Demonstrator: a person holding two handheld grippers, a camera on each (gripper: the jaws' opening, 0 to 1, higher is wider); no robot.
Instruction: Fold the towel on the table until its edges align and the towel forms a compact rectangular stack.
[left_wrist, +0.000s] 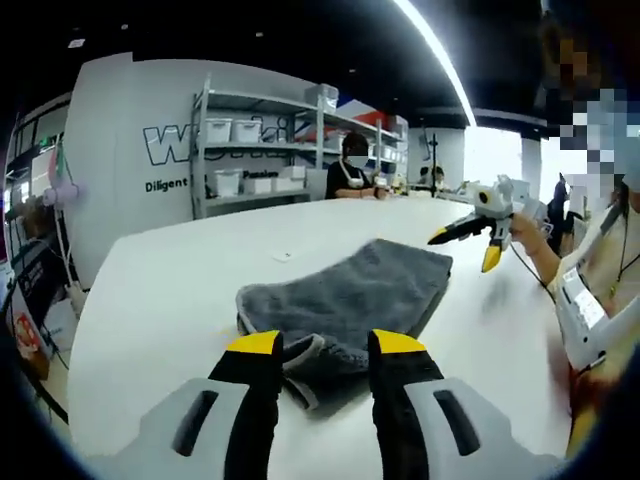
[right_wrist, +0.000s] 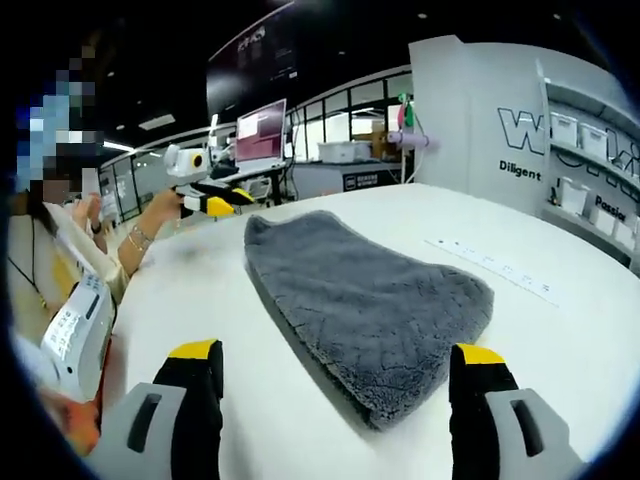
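Your left gripper is hovering right at the near corner of the grey towel, its yellow-tipped jaws standing apart with the rumpled corner showing between them; whether they are touching the cloth you cannot tell from here. That towel is lying folded on the white table, roughly in the middle of it, with the thicker layered edge toward your left gripper and the far end spreading wider.

Over the far right side of the towel, your right gripper is hanging in the air, held in your hand, well apart from the cloth, its two tips spread.

From the right gripper view, your right gripper is holding its jaws wide apart, one on each side of the towel, whose near rounded end is lying between them without either jaw touching it. Beyond the towel's far corner, your left gripper is showing, held above the table. A white strip is lying on the table beside the towel's right edge.
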